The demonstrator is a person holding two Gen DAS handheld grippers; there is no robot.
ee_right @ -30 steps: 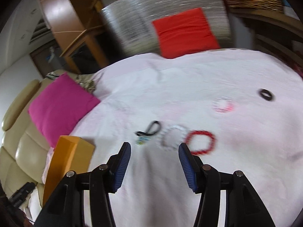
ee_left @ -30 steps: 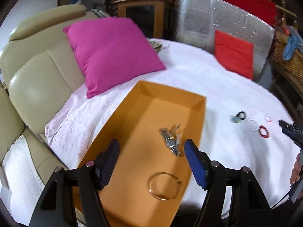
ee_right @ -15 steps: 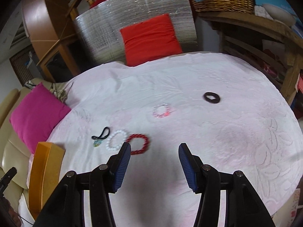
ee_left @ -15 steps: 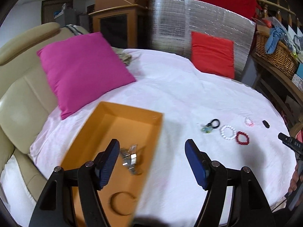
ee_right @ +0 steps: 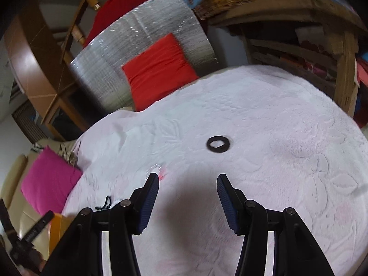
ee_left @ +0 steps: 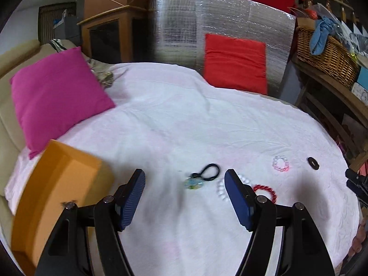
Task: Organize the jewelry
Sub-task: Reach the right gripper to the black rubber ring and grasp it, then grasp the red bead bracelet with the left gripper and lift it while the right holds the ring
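Grippers (ee_left: 184,197) (ee_right: 187,197) farther right, seemingly.

Left gripper (ee_left: 185,192) jaws apart — black cord pendant (ee_left: 202,177) between.

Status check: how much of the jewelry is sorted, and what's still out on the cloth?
Done: can't tell; the orange box interior is hidden. In hand: nothing; the left claw and right claw are both open and empty. Left on the white cloth: black cord pendant, white bead bracelet, red bead bracelet, pink bracelet, black ring.
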